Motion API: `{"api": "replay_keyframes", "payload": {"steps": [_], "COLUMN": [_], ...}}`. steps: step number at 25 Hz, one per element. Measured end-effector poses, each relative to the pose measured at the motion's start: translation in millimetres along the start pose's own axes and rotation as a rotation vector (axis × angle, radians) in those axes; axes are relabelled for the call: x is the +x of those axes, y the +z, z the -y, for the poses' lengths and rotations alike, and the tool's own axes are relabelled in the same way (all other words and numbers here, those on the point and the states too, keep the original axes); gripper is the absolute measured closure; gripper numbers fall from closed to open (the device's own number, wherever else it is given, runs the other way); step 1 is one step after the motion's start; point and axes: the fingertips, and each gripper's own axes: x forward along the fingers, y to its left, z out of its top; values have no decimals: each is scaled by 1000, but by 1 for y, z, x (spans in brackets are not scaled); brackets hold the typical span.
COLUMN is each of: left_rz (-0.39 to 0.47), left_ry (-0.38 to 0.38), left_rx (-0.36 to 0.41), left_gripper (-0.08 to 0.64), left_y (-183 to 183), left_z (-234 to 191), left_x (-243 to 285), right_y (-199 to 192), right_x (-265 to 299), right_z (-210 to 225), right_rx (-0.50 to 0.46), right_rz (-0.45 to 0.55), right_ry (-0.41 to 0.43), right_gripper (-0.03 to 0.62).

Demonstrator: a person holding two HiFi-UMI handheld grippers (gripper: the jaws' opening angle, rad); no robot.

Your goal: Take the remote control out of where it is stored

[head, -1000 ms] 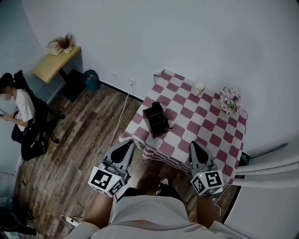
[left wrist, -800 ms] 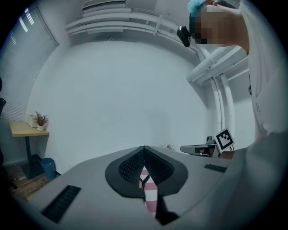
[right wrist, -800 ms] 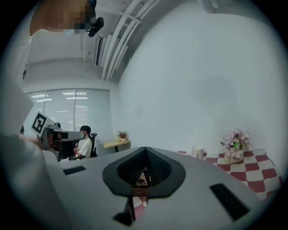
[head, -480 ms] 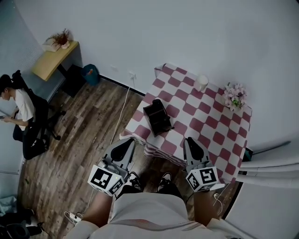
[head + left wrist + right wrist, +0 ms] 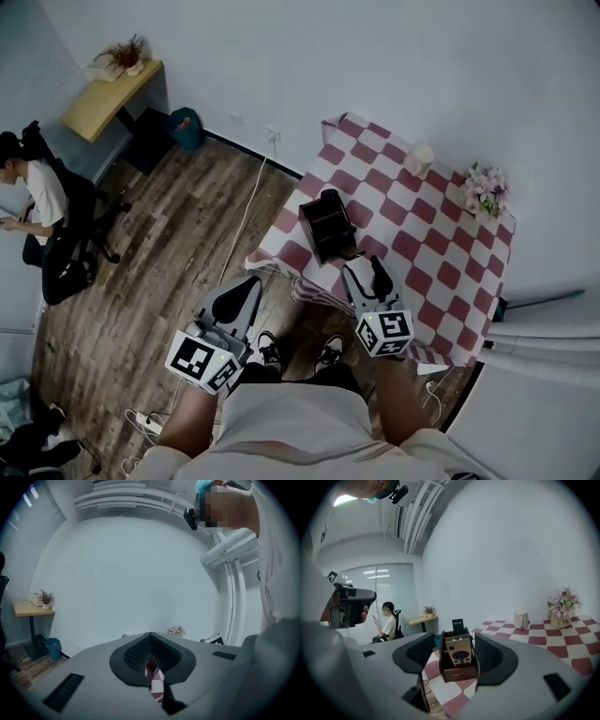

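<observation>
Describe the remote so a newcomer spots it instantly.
Start at the table with the red-and-white checked cloth. Toward its left end stands a dark brown organiser box. The remote control stands in its front slot: pale, with a dark oval pad, unlike the black card behind.

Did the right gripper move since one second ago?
Yes. In the head view the right gripper came closer to the storage box; its jaws have just been opening, nothing between them.

Person's in a white-ish tee point(image 5: 300, 433) + dark sneakers point(image 5: 268, 352); grey plastic left gripper point(image 5: 248, 286) & right gripper point(image 5: 367, 272), b/w marker cubes point(image 5: 384, 333) on both.
</observation>
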Motion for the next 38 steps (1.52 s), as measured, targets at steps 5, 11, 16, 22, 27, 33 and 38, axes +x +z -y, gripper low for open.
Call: {"api": "replay_keyframes", "payload": {"steps": [5,11,16,22,27,33,38], "left_rz": [-29,-94,-111,-111,-96,-63,-34], "left_ry": [34,18,1,-28,-55,-99,-144], "left_rx": [-8,-28,-29,-26,-26,-30,-31], "left_gripper": [552,552,552,552,552,552,552], "left_y": [-9,-24,-28,-30,-27,-20,-14], "left_z": [-11,-11,-7,0,9,23,40], "left_x": [-7,-7,-5,-2,1,14,28], "right_y": [-27,-40,-38,-2,40,73,69], "right_x": [22,35,39,27,3,-41,-71], "right_z": [10,13,15,3,0,34,93], "right_rx": [-17,-39,-82,-82,-68,-82,-200], "right_rz": [-38,-48,-41,28,78,9,-211], "right_ry": [-19,-27,-36,4,23,-35,-132], "right_gripper": [330,333,388,396,397,397,397]}}
